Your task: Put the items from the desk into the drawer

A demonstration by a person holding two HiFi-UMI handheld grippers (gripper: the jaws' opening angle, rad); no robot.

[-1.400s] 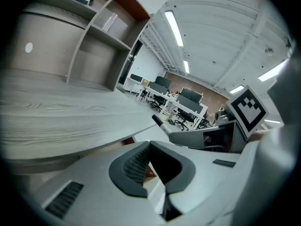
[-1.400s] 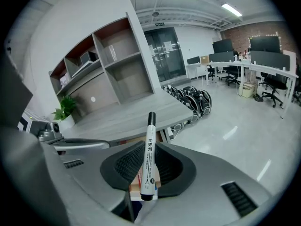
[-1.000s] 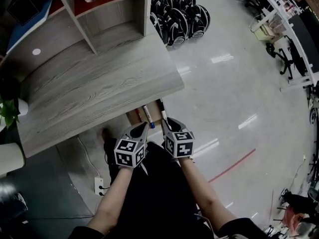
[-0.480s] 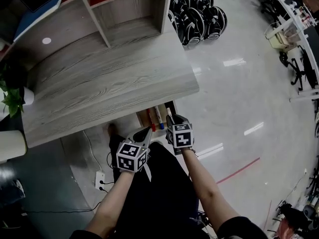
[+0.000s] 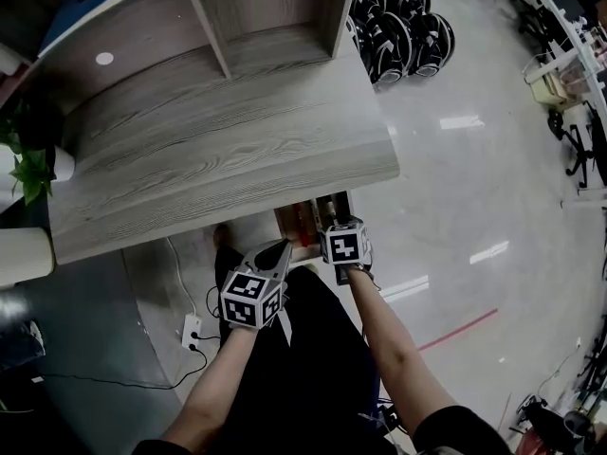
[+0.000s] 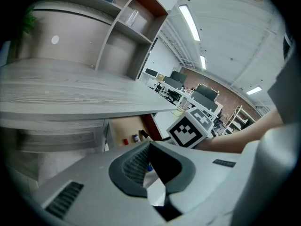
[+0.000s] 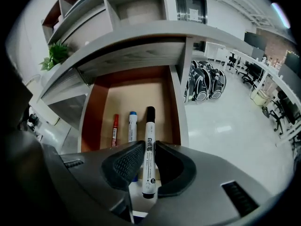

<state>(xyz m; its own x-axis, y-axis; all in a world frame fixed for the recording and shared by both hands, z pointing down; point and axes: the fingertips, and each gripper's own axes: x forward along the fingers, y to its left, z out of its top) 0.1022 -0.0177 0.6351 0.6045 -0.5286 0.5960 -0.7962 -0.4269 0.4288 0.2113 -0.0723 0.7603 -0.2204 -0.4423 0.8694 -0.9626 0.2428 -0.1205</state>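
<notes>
The desk (image 5: 218, 159) shows bare wood over the whole top that the head view takes in. The only things on it are a plant (image 5: 28, 164) at its far left edge and shelves (image 5: 275, 27) along the back. No loose item can be seen on it.

The left gripper (image 6: 149, 147) hangs near the person, just short of the desk's near edge. Its jaws are closed together with nothing between them.

To its right the drawer (image 7: 89, 121) stands pulled out under the right end of the desk. A red marker (image 7: 114, 130) and a blue marker (image 7: 132, 126) lie side by side on the left part of its floor.

Farther right, the right gripper (image 7: 150, 147) is at the drawer's near end. Its jaws are clamped on a black marker (image 7: 150, 121), which points away into the drawer just right of the blue one. Whether the marker touches the drawer floor cannot be told.

The task looks nearly done. Two markers are in, and the third is over the drawer but not yet let go. What seems left is to lower it and open the jaws.
</notes>
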